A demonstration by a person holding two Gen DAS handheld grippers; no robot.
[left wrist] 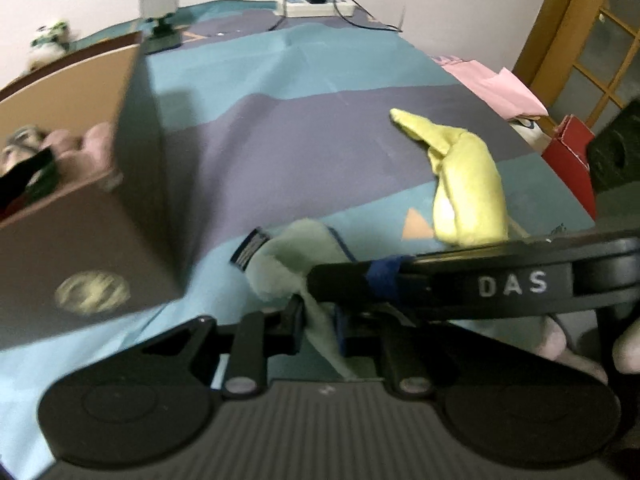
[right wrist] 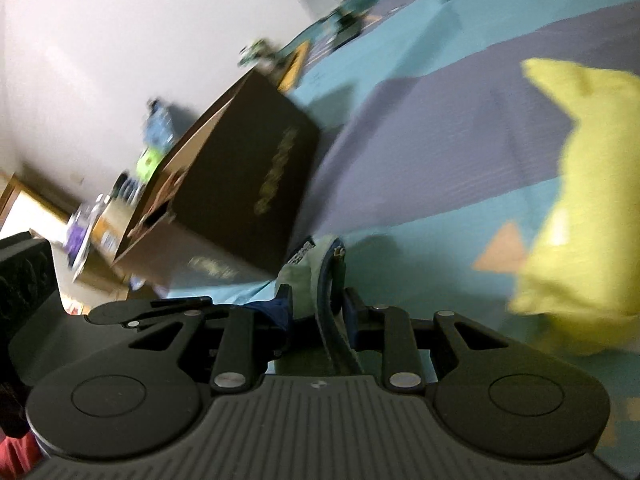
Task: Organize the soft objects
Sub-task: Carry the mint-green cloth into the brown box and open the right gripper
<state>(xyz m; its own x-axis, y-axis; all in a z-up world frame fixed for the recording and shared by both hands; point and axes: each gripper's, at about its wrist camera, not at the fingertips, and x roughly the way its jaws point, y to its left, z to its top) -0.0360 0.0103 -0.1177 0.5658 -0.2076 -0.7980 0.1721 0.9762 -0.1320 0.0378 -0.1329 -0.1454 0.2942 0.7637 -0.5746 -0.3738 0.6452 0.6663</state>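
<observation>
Gripping one pale green soft toy (left wrist: 280, 264) between us, we have both claws closed on it: our left claw (left wrist: 318, 320) pinches its lower fabric, our right claw (right wrist: 316, 312) clamps its blue-trimmed edge. It hangs just above the patterned cloth (left wrist: 320, 80), near the cardboard box (left wrist: 80, 216) holding pink plush. A yellow-green soft toy (left wrist: 464, 184) stands to the right.
</observation>
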